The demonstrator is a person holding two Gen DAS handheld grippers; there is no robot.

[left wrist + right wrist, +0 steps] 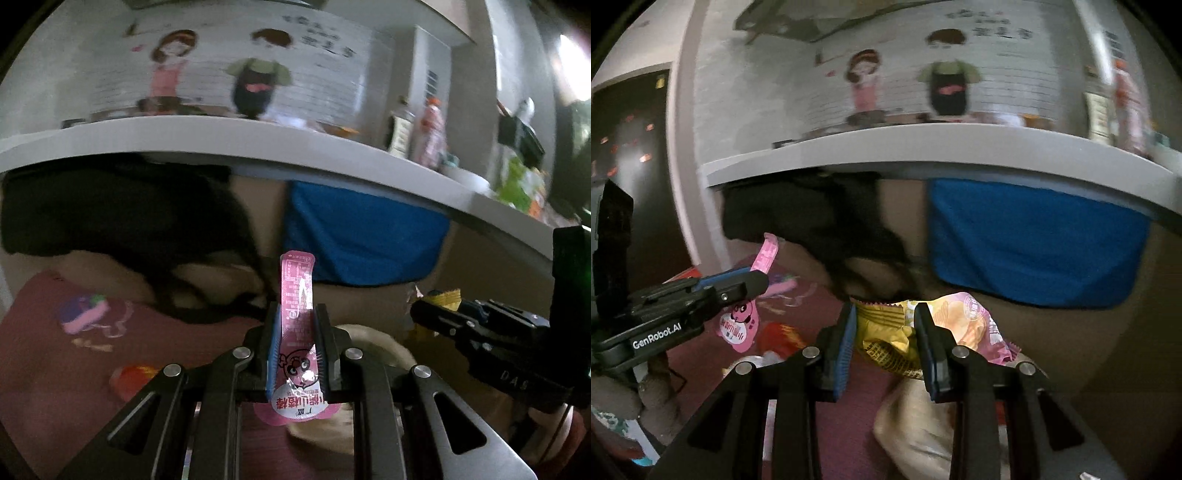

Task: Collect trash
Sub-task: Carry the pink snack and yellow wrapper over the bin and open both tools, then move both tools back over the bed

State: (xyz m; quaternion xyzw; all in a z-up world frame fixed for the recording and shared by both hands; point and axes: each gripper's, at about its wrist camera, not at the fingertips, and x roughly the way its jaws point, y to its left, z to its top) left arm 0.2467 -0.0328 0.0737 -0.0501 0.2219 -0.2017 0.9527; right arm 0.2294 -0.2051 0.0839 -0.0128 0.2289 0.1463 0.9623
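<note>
Nearest the left wrist camera, the left gripper (295,328) has its fingers (325,343) clenched on a long pink snack wrapper (297,295), which stands upright between the blue pads, with its printed round end hanging below them toward the camera. In the right wrist view the same wrapper (768,254) shows at the left, sticking up and hanging down out of the left gripper (746,284).

Going left to right in the left wrist view: a dark red mat (55,350) with a pink and purple cartoon print lies low on the left, and an orange-red wrapper (129,376) rests on it. Above it dark cloth (110,214) hangs under a white shelf (221,136). Right of centre hangs blue fabric (362,236). At the far right the right gripper (428,314) reaches in from the side.

From the right wrist camera, the right gripper (886,328) has its fingers (927,339) grasping a crumpled yellow and pink snack bag (956,321), which bulges out to the right of them. Below it sits a blurred pale tan shape (916,424); what it is cannot be told. A cartoon wall picture (908,81) of two figures fills the wall above the shelf.
</note>
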